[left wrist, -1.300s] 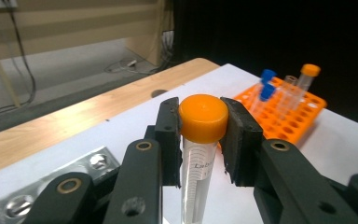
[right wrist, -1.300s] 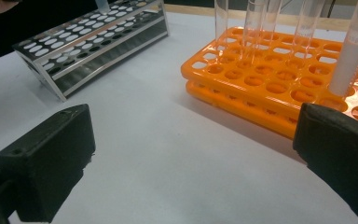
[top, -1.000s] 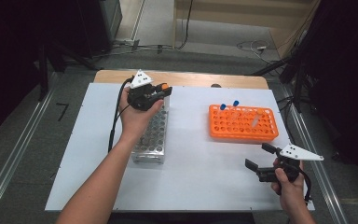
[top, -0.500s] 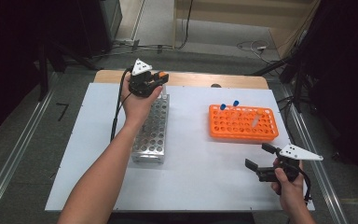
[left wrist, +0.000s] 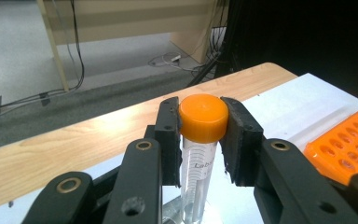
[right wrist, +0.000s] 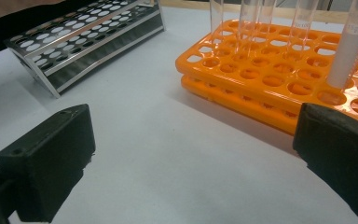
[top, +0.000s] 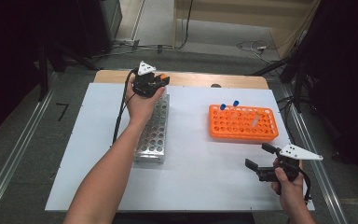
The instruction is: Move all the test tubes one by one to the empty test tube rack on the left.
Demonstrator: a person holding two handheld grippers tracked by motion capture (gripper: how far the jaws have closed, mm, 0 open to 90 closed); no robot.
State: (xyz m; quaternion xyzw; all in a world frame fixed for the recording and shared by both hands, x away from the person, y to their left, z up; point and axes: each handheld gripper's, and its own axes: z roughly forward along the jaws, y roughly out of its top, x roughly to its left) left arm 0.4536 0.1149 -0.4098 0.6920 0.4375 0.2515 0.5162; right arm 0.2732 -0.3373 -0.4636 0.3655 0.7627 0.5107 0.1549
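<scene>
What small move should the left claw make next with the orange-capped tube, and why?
Probably lower it straight down into a hole at the far end of the metal rack. The left claw is shut on the orange-capped tube, held upright over that end, while the right claw hangs open and idle near the orange rack.

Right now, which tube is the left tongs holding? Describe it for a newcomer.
Find the metal rack on the white table's left half. At its far end, the left tongs grip a clear tube. Its orange cap distinguishes it from the blue-capped tubes in the orange rack.
</scene>
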